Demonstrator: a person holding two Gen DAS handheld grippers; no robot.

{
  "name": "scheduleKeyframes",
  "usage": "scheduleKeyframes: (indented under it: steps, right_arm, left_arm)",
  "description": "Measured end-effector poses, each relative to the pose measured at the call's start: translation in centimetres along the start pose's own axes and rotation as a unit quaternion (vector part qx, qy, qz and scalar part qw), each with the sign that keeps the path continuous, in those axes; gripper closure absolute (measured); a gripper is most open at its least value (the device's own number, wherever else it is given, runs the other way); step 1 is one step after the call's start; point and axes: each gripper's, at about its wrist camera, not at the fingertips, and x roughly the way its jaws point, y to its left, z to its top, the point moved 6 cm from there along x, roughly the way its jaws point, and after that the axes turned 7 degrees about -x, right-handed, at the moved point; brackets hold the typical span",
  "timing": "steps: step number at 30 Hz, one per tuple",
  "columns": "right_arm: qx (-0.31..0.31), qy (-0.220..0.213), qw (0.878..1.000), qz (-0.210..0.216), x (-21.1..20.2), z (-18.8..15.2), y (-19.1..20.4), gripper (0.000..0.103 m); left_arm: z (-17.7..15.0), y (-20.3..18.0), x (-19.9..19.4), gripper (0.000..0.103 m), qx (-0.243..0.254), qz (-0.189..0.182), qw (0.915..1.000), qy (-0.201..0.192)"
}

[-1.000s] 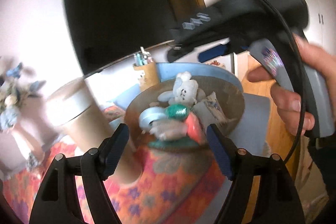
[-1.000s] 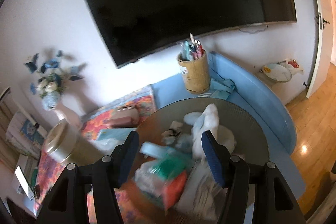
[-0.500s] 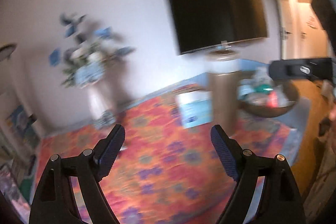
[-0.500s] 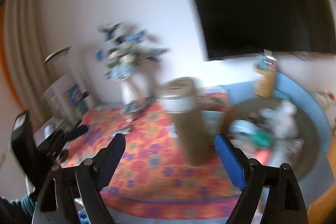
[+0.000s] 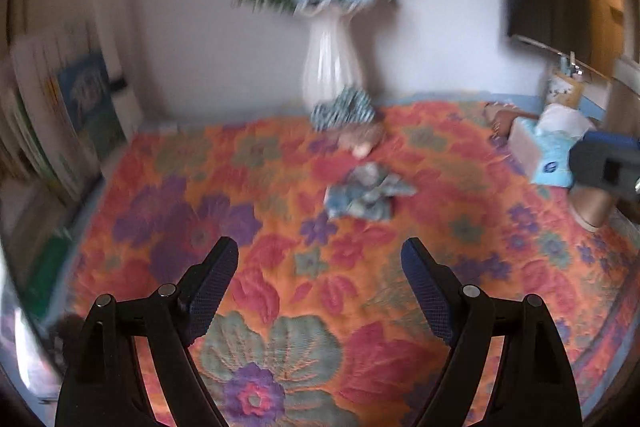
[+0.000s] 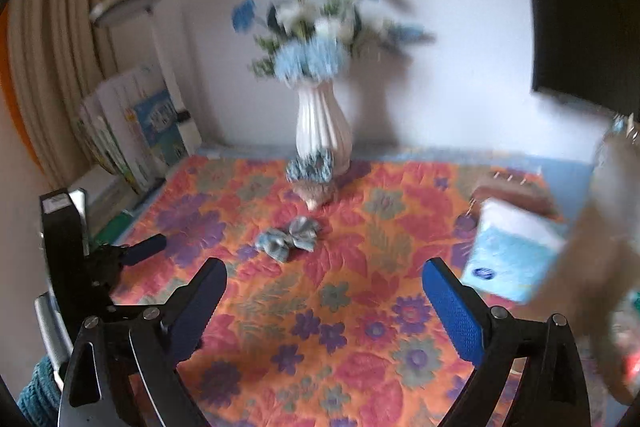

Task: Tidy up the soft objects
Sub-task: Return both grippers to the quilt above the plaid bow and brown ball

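Observation:
A crumpled blue-grey fabric bow [image 5: 368, 195] [image 6: 290, 239] lies on the flowered cloth [image 5: 280, 267] [image 6: 360, 307]. Behind it, at the foot of the white vase, sits a small brown plush [image 5: 358, 141] [image 6: 314, 197] with a blue striped soft piece [image 5: 344, 107] [image 6: 310, 167] on top. My left gripper [image 5: 320, 283] hangs open and empty short of the bow. My right gripper [image 6: 324, 299] is also empty, its jaws opening wide, the bow a little beyond them. One of the left gripper's fingers [image 6: 144, 247] shows at the left in the right wrist view.
A white vase [image 5: 330, 67] [image 6: 322, 131] of blue flowers stands at the wall. A light-blue tissue pack [image 5: 548, 155] [image 6: 508, 259] and a tan tube [image 6: 592, 267] are at the right. Books [image 6: 132, 131] lean at the left edge, under a lamp [image 6: 124, 7].
Both views have swung left, away from the bowl of soft things to the flowered cloth, the vase and the bow. The right jaws have spread much wider.

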Motion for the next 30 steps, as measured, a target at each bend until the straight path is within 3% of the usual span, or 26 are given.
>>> scheduleKeyframes:
  steps: [4, 8, 10, 16, 24, 30]
  right_arm:
    - [-0.004, 0.037, 0.999, -0.016, 4.5, -1.9, -0.5, 0.005]
    - [-0.001, 0.069, 0.998, -0.013, 7.5, -4.5, -0.3, 0.005]
    - [-0.018, 0.091, 0.995, -0.044, 8.2, -4.9, 0.1, 0.005]
    - [-0.048, 0.115, 0.990, -0.060, 9.2, -5.5, 1.0, 0.005]
    - [0.006, 0.156, 0.987, -0.047, 10.4, -6.3, -0.8, 0.000]
    - [-0.010, 0.167, 0.984, -0.060, 10.6, -6.6, -0.3, 0.000]
  left_arm:
    - [-1.5, 1.6, 3.1, 0.020, -0.045, -0.014, 0.9969, 0.063]
    - [-2.0, 2.6, 4.1, 0.020, -0.086, -0.029, 0.9915, 0.093]
    - [-2.6, 2.8, 5.0, 0.020, -0.097, -0.023, 0.9880, 0.118]
    - [-2.9, 1.8, 5.0, 0.020, -0.067, 0.006, 0.9907, 0.118]
    - [-2.9, 1.7, 5.0, 0.019, -0.065, 0.004, 0.9904, 0.122]
    - [-2.9, 1.7, 5.0, 0.018, -0.060, 0.008, 0.9906, 0.123]
